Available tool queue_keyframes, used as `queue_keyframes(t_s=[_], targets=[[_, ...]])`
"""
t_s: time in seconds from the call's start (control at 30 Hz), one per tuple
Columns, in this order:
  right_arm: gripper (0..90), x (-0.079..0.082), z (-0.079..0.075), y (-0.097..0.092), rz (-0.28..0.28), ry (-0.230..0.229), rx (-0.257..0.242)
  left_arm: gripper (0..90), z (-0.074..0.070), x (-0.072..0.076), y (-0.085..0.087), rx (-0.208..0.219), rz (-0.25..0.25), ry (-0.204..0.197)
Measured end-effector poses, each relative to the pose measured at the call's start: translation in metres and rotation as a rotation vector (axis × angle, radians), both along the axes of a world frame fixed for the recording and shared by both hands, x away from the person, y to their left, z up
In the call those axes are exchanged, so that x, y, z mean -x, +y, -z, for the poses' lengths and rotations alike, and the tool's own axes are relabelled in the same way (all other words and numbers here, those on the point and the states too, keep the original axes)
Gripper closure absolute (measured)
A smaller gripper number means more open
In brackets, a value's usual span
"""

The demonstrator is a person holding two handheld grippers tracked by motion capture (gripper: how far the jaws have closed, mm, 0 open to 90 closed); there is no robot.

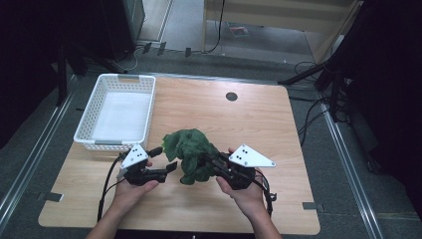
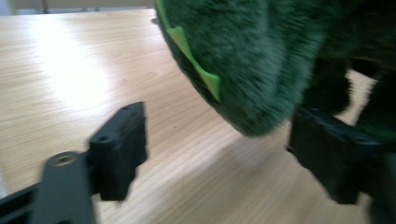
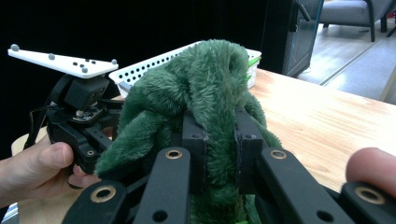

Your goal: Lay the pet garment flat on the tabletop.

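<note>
Pale wood tabletop (image 1: 259,119) fills the scene, with a white perforated basket (image 1: 117,110) at its far left corner. Near the front edge a green plush toy (image 1: 191,152) is held up just off the wood: the right gripper (image 1: 211,164) is clamped on a fold of its fur, while the left gripper (image 1: 166,159) has its jaws apart just beside it. It looks light, floppy and compressible, so it should sag and swing; a deep pinch on a thick fold seems safest.
</note>
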State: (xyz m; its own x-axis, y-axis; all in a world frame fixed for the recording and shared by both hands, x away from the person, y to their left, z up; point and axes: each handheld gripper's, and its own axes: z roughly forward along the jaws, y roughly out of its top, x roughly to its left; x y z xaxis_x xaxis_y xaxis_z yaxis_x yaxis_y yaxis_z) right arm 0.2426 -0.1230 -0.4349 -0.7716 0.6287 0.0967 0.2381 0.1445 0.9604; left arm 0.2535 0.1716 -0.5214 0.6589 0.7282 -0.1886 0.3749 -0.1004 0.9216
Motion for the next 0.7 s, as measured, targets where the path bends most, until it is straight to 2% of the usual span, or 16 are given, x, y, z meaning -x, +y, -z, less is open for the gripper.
queue_keyframes(t_s=[0.03, 0.07, 0.1, 0.13, 0.17, 0.2, 0.27, 0.3, 0.4, 0.43, 0.47, 0.5, 0.57, 0.6, 0.63, 0.7], targets=[[80.2, 0.0, 0.001, 0.001, -0.007, 0.007, -0.002, 34.4, -0.001, 0.002, -0.002, 0.011, 0.014, -0.012], [80.2, 0.0, 0.001, 0.001, -0.014, 0.011, -0.004, 37.3, -0.001, 0.002, -0.002, 0.011, 0.014, -0.012], [80.2, 0.0, 0.001, 0.002, -0.022, 0.016, -0.009, 44.2, -0.002, 0.002, -0.003, 0.008, 0.013, -0.015], [80.2, 0.0, 0.001, 0.003, -0.026, 0.014, -0.009, 52.3, -0.003, 0.001, -0.004, -0.013, -0.015, -0.013], [80.2, 0.0, 0.001, 0.003, -0.026, 0.014, -0.009, 59.2, -0.003, 0.001, -0.004, -0.013, -0.015, -0.013], [80.1, 0.001, 0.001, 0.003, -0.028, 0.016, -0.008, 59.2, -0.004, 0.0, -0.002, -0.008, -0.034, -0.002], [79.9, 0.001, 0.003, 0.003, -0.029, 0.008, 0.004, 77.6, -0.006, -0.002, 0.006, 0.028, -0.052, 0.014], [79.8, 0.0, 0.004, 0.002, -0.024, 0.009, 0.01, 82.5, -0.008, -0.002, 0.011, 0.054, -0.057, 0.02], [78.7, -0.006, 0.01, -0.002, -0.007, 0.031, 0.022, 86.0, -0.017, -0.001, 0.023, 0.09, -0.051, 0.003], [74.5, -0.013, 0.018, -0.005, 0.028, 0.071, 0.04, 86.7, -0.024, 0.001, 0.027, 0.1, -0.046, -0.017], [74.5, -0.013, 0.018, -0.005, 0.028, 0.071, 0.04, 86.7, -0.028, 0.002, 0.028, 0.106, -0.043, -0.03], [70.4, -0.017, 0.022, -0.006, 0.05, 0.094, 0.047, 86.9, -0.035, 0.004, 0.03, 0.113, -0.033, -0.042], [50.9, -0.028, 0.033, -0.01, 0.172, 0.185, 0.063, 87.1, -0.045, 0.007, 0.031, 0.135, -0.019, -0.053], [47.3, -0.031, 0.035, -0.012, 0.197, 0.202, 0.063, 87.1, -0.05, 0.009, 0.032, 0.145, -0.014, -0.055], [43.8, -0.033, 0.036, -0.014, 0.22, 0.209, 0.062, 87.2, -0.054, 0.01, 0.032, 0.156, -0.012, -0.056], [42.6, -0.033, 0.032, -0.019, 0.242, 0.193, 0.05, 87.1, -0.06, 0.011, 0.033, 0.177, -0.016, -0.055]])
